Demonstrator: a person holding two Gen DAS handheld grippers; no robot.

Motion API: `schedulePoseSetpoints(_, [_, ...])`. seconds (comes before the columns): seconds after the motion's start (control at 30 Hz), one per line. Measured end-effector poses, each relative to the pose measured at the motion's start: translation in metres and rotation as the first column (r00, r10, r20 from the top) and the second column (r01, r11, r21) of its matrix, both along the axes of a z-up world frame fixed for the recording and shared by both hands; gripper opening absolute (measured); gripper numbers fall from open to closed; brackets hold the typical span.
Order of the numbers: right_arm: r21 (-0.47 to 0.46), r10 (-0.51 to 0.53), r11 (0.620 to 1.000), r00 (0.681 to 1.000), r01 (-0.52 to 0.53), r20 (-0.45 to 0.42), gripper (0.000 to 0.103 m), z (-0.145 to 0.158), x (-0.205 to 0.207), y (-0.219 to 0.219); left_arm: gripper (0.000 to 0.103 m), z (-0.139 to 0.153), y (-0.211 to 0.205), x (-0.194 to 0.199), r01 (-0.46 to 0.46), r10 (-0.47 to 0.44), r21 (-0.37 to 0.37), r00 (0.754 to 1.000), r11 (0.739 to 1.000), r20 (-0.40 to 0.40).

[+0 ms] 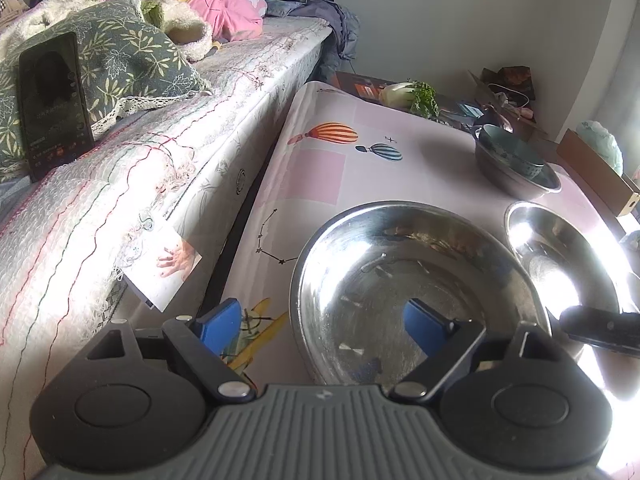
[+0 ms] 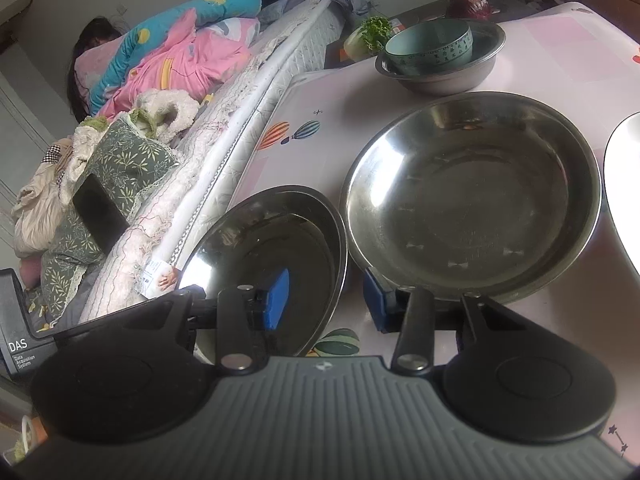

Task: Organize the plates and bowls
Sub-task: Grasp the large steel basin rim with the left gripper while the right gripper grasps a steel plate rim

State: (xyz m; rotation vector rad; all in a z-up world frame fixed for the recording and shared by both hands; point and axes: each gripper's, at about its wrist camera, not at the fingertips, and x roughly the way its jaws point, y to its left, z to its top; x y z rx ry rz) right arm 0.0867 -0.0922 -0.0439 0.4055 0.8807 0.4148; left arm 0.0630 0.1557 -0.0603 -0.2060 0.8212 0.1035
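Step in hand: the left gripper (image 1: 320, 324), jaws spread and holding nothing, straddles the near rim of the near steel dish (image 1: 416, 292); judged best to close squarely on that rim, then lift level.
Right gripper (image 2: 326, 300): jaws released, between the two big dishes.
Where: all on the bench (image 1: 316, 176) beside the bed (image 1: 168, 160).
Count: three steel dishes visible, including the wide steel dish (image 2: 472, 196) and far steel dish (image 2: 444, 76); one teal bowl (image 2: 430, 48) nested in the far dish; one white rim at right.

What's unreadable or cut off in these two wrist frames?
- White dish, right wrist view: cut off by the frame edge.
- Right steel bowl, left wrist view: glare washes out its interior.
- Teal bowl, both views: contents hidden by its wall.
- Phone screen, left wrist view: too dark.
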Motion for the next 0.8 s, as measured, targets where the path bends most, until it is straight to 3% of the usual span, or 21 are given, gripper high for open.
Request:
schedulePoseSetpoints(0.4, [-0.002,0.012,1.000,0.998,-0.012,-0.066,0.031,-0.022,0.004,0.014,0.077,-0.010,0.006,0.022,0.001,-0.002,-0.014,0.999,1.000,-0.042])
schedulePoseSetpoints(0.67, [-0.021,0.033,0.999,0.998,-0.034,-0.054,0.026,-0.017,0.015,0.024,0.049,-0.011,0.010,0.030,0.012,-0.017,-0.063,0.998,0.998,-0.067])
schedulePoseSetpoints(0.8, [-0.026,0.047,0.998,0.997,-0.049,-0.063,0.026,-0.017,0.014,0.024,0.047,-0.008,0.004,0.027,0.030,-0.033,-0.037,0.997,0.999,-0.067])
